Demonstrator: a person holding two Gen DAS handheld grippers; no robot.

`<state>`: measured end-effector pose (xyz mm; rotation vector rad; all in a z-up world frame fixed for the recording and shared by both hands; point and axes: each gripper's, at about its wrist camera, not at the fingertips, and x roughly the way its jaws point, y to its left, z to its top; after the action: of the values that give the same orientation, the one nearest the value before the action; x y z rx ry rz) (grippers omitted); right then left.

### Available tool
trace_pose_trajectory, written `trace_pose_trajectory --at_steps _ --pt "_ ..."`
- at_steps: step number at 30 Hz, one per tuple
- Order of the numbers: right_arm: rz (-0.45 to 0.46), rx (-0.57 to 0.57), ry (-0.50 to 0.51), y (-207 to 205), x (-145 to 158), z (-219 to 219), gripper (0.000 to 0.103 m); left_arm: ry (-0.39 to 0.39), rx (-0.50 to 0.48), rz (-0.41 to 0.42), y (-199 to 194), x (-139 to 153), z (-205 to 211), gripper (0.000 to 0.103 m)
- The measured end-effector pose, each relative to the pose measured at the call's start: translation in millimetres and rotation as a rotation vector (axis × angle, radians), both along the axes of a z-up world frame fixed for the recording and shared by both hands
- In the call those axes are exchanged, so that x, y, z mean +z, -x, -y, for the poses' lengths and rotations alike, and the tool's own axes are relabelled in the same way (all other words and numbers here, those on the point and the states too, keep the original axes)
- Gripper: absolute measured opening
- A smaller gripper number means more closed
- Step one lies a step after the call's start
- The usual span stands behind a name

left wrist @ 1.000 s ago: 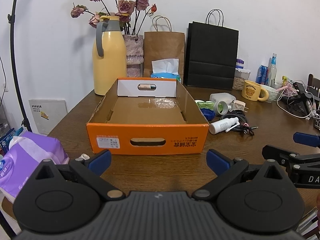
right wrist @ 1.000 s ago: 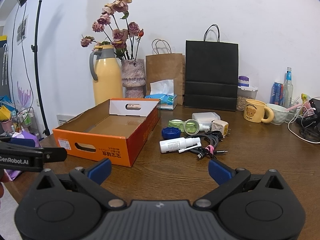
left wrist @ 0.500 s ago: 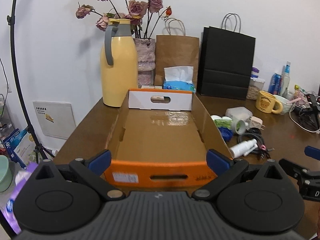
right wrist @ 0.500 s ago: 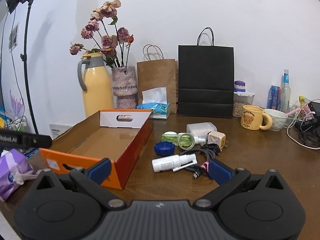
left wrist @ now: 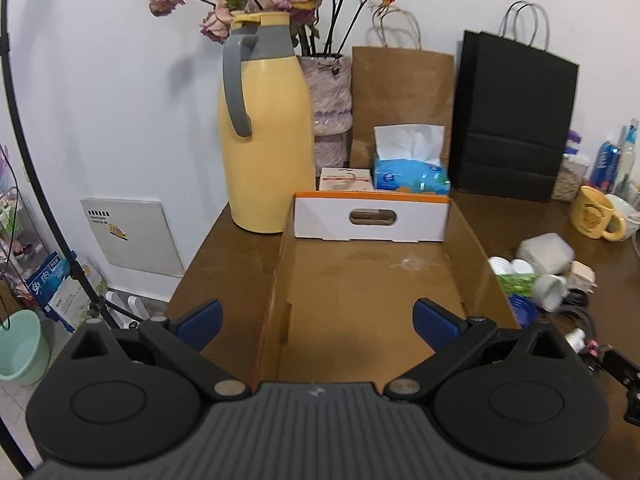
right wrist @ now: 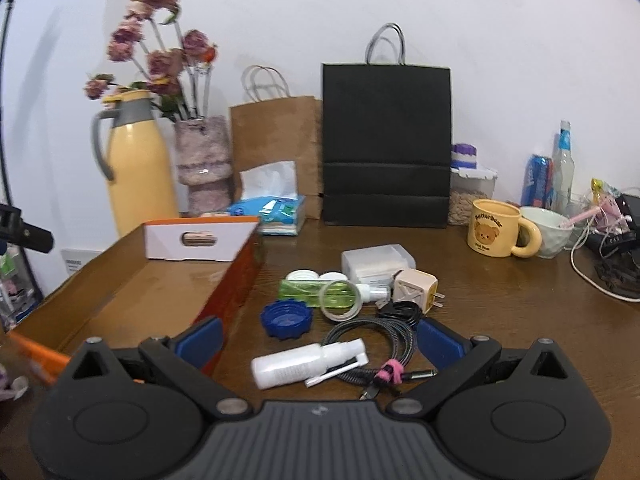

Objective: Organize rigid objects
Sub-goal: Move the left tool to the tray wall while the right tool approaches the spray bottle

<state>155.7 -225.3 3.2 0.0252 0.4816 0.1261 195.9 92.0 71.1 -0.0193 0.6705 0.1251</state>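
An empty orange cardboard box [left wrist: 372,288] lies on the brown table; it also shows in the right wrist view [right wrist: 160,280]. My left gripper [left wrist: 316,320] is open and empty, over the box's near end. My right gripper [right wrist: 318,340] is open and empty, just above a white spray bottle [right wrist: 304,364]. Beside the bottle lie a blue cap [right wrist: 286,318], a coiled cable [right wrist: 380,340], a tape roll [right wrist: 340,302], a green case [right wrist: 304,290], a white plug [right wrist: 414,290] and a clear plastic box [right wrist: 376,264].
A yellow thermos jug [left wrist: 264,132], a flower vase [left wrist: 328,108], a tissue pack [left wrist: 410,176], a brown bag [left wrist: 402,104] and a black bag [right wrist: 386,144] stand at the back. A yellow mug [right wrist: 494,234], a bowl, bottles and cables sit at the right.
My left gripper has moved forward from the box's front to over its near end. My right gripper has moved forward and right, close over the white spray bottle.
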Motion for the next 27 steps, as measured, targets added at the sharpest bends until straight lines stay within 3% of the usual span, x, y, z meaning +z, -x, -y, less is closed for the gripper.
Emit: trace_pose_trajectory --at_steps 11,19,27 --pt "-0.068 -0.092 -0.013 -38.8 -33.1 1.8 0.103 0.113 0.077 -0.142 -90.7 -43.2 -61.9 0.103" --pt "-0.101 -0.156 -0.022 -53.0 -45.8 9.6 0.103 0.148 0.093 -0.185 -103.6 -78.9 -79.0 0.103" --pt "-0.103 -0.2 -0.014 -57.5 -52.0 10.6 0.103 0.178 0.066 -0.168 -101.8 -82.3 -81.3 0.103"
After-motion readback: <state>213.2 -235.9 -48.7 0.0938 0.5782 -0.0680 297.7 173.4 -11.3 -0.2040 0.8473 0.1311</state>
